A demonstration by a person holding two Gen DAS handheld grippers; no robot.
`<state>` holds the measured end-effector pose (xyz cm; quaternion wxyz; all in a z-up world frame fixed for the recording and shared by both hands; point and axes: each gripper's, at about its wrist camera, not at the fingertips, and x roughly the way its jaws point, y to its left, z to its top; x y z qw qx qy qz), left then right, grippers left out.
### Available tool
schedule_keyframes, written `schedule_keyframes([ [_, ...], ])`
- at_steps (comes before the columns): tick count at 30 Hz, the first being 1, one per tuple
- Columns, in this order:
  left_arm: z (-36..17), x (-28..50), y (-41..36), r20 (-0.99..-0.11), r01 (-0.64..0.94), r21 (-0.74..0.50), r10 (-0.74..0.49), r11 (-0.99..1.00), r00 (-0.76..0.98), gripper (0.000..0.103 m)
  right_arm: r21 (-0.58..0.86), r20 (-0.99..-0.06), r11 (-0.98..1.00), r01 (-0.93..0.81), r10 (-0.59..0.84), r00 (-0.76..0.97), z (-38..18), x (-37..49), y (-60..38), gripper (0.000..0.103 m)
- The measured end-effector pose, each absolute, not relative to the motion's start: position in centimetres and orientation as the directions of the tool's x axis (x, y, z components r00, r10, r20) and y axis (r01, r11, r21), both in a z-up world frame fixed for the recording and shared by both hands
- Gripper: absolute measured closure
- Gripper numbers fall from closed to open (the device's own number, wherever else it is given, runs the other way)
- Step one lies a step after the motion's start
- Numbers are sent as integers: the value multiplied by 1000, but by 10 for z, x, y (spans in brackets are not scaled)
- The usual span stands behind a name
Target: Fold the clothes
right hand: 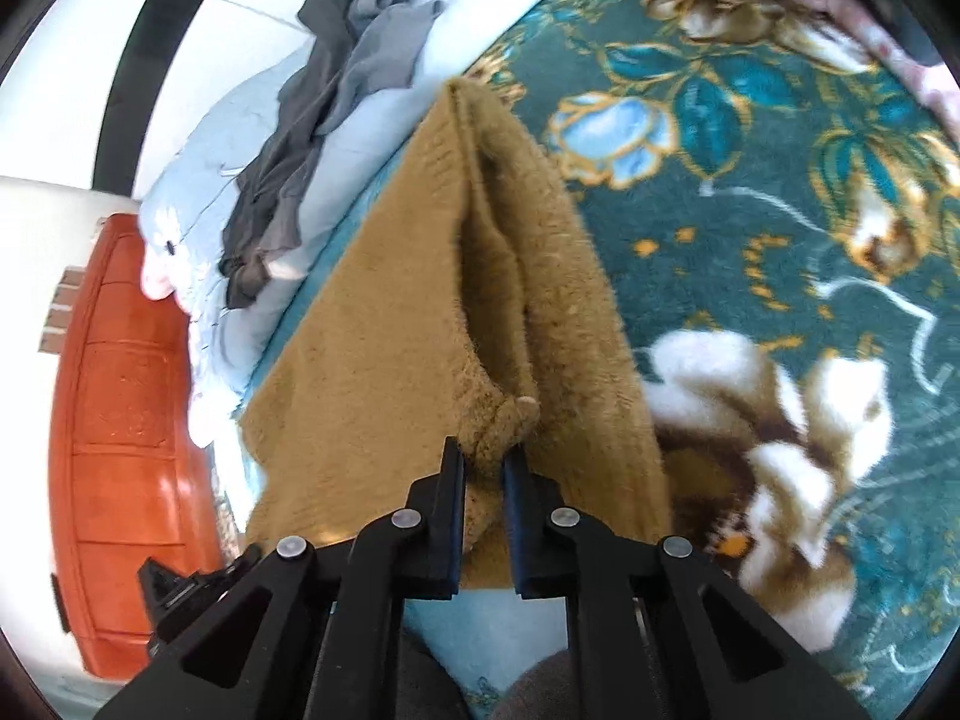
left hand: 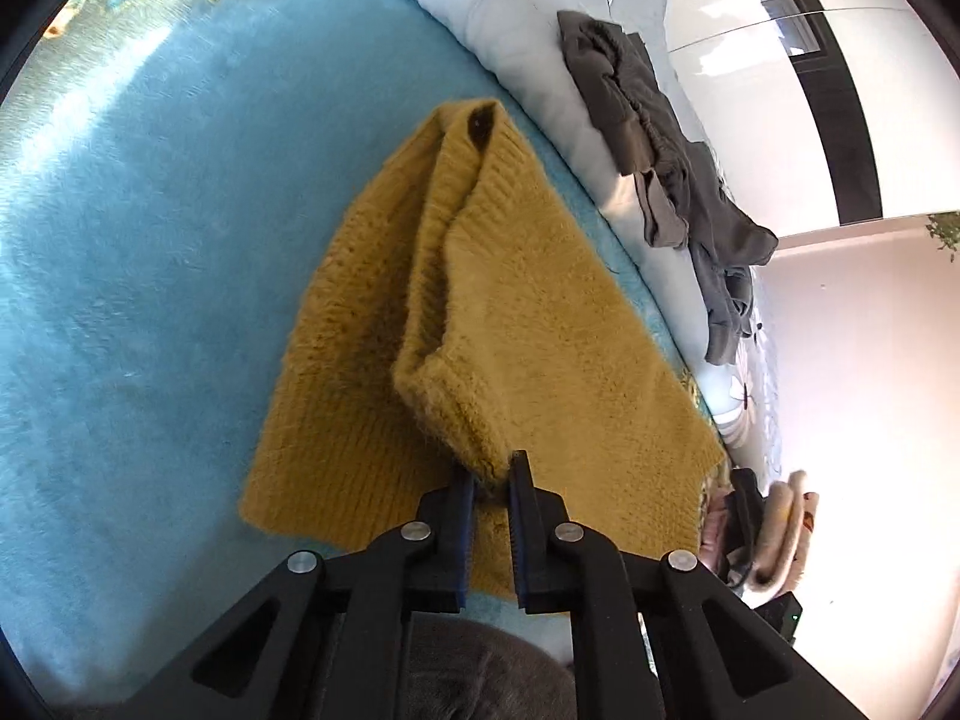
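1. Left gripper (left hand: 493, 474) is nipped tight on a ribbed corner of the mustard sweater (left hand: 498, 324); knit is pinched between the blue pads, lifted off the bed.
2. Right gripper (right hand: 483, 459) is likewise clamped on a fuzzy bunched edge of the sweater, jaws nearly closed w/ fabric between them.
3. Left wrist view, L to R: teal blanket (left hand: 150, 300) fills the left side; sweater lies mid-frame on it, a raised fold running from the far tip down to the pinch; pale duvet (left hand: 528, 60) runs beyond its right edge, dark grey clothes (left hand: 660, 150) heaped on it; a small folded stack (left hand: 774, 528) sits at lower right, near the sweater's corner.
4. Right wrist view, L to R: orange headboard (right hand: 126, 420) at far left; pale duvet w/ the grey clothes next; sweater centre, spread flat w/ one flap pulled up to the pinch; floral blanket (right hand: 780, 210) in teal, gold and white to the right, touching the sweater's edge.
5. Grey fabric (left hand: 480, 678) shows at the bottom, under the left gripper; can't tell what it is.
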<state>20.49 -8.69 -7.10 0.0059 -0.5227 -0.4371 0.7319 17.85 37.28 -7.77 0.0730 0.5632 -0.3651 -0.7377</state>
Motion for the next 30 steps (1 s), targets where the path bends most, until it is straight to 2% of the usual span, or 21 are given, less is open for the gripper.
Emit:
schedule_keyframes([
  [3, -95, 209, -89, -792, 514, -610, 465, -603, -395, 92, 571, -818, -744, -348, -480, -316, -84, 175, 371, 92],
  [6, -112, 217, -97, -767, 574, -637, 504, -515, -399, 92, 534, -843, -759, -372, -448, -296, -87, 175, 371, 92],
  [13, -114, 212, -97, -776, 580, -625, 497, -522, -389, 92, 468, -882, -794, -388, -391, -265, -89, 174, 367, 91],
  [21, -108, 235, -117, -801, 621, -596, 426, -509, -419, 91, 474, -875, -754, -454, -345, -340, -80, 188, 385, 84],
  [23, -97, 233, -118, -789, 596, -614, 421, -518, -446, 91, 501, -860, -737, -454, -363, -360, -80, 188, 387, 77],
  [25, -85, 224, -113, -779, 555, -627, 422, -547, -464, 91, 506, -857, -727, -464, -365, -363, -82, 186, 388, 54],
  [27, -71, 211, -94, -776, 493, -628, 437, -602, -454, 91, 508, -856, -709, -489, -351, -380, -82, 187, 394, 45],
  [29, -57, 198, -75, -776, 427, -624, 452, -654, -441, 86, 505, -860, -687, -523, -346, -375, -87, 187, 399, 44],
  [30, -50, 191, -65, -775, 392, -621, 459, -678, -433, 78, 513, -856, -683, -520, -366, -364, -91, 183, 398, 44],
])
